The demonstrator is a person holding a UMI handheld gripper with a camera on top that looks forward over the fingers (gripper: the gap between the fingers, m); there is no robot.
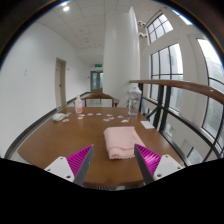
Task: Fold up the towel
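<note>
A pink towel (pixel 122 140) lies folded into a thick rectangle on the brown wooden table (pixel 60 140). It sits just ahead of my fingers and a little toward the right one. My gripper (pixel 113 160) is open and empty. Its two fingers with magenta pads (pixel 80 160) stand wide apart above the near table edge. Nothing is between them.
Small white items (pixel 60 117) and a pink bottle (pixel 79 104) lie at the far end of the table, with a clear jug (pixel 134 99) at the far right. A wooden rail (pixel 190 88) and windows run along the right. A white pillar (pixel 118 55) stands beyond the table.
</note>
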